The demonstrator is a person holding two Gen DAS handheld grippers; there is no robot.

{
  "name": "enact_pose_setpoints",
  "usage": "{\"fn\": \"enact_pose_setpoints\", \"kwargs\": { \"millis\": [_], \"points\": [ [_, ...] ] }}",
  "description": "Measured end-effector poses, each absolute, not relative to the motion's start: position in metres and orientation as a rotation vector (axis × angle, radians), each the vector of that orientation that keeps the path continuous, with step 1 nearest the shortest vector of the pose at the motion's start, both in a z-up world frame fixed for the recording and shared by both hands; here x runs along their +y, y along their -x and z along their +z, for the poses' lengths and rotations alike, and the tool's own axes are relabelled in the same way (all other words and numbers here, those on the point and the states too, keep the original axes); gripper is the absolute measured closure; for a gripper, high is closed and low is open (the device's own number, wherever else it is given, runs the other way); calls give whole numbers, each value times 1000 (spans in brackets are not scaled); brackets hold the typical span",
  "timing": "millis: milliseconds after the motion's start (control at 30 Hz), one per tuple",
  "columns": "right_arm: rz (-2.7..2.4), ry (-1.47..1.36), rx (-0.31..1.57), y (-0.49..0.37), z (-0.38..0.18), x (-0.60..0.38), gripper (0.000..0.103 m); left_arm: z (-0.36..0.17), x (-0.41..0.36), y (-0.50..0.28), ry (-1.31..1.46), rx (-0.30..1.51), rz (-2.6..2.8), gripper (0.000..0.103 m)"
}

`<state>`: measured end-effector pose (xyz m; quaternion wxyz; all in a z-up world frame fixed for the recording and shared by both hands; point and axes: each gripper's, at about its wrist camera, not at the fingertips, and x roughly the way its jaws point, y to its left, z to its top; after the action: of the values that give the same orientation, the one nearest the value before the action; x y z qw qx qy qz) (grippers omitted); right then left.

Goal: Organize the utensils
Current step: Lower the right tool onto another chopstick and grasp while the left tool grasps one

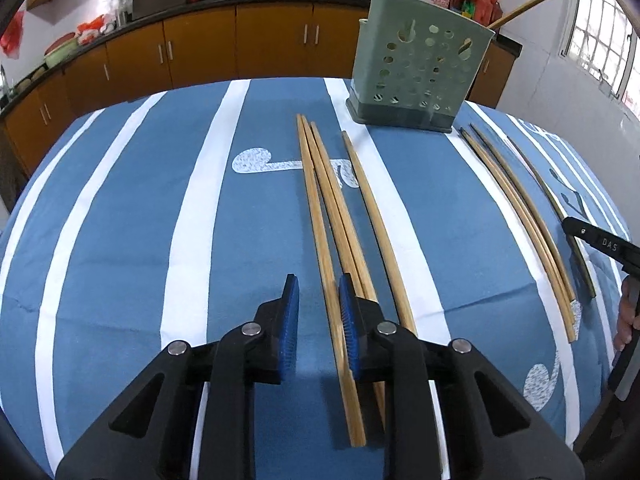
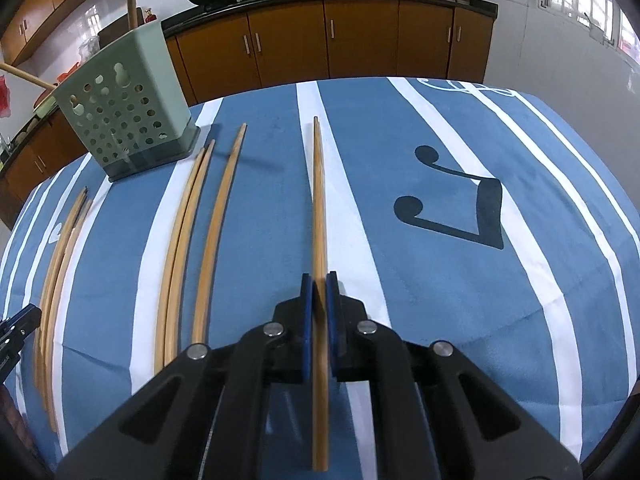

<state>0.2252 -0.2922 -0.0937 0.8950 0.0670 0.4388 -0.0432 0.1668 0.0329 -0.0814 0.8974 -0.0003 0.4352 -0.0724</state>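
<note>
While the left wrist view looked down the bench [image 1: 120, 200] in its blue cloth with white stripes, the left hand-held gripper [image 1: 319, 294] stood partly open, straddling the leftmost of four pale bamboo chopsticks [image 1: 348, 216]; its right pad touched that stick, its left pad stood clear. Beyond them a perforated sage-green plastic utensil holder [image 1: 416, 68] stood upright, wooden sticks leaning out of its top. More chopsticks [image 1: 520, 216] lay to the right, near the right hand-held gripper [image 1: 600, 244].

Across the right wrist view, the right hand-held gripper [image 2: 319, 292] was clamped on a single bamboo chopstick [image 2: 319, 200] pointing away along the cloth. The green holder [image 2: 124, 108] stood far left.
</note>
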Motion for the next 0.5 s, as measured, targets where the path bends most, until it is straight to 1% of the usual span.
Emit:
{"fn": "enact_pose_setpoints", "kwargs": {
  "millis": [100, 133, 200, 233, 500],
  "points": [
    [-67, -135, 911, -226, -94, -289, 93, -81, 28, -167, -23, 897, -147, 81],
    [-61, -130, 910, -226, -94, -288, 93, -81, 27, -167, -28, 894, -142, 83],
    [-55, -119, 908, -227, -94, -285, 94, -82, 27, -169, -35, 891, -123, 93],
    [-52, -116, 909, -228, -94, -284, 94, -82, 29, -172, -31, 893, -114, 95],
    [-54, -104, 893, -241, -94, -284, 95, -81, 62, -199, 48, 888, -35, 95]
  ]
}}
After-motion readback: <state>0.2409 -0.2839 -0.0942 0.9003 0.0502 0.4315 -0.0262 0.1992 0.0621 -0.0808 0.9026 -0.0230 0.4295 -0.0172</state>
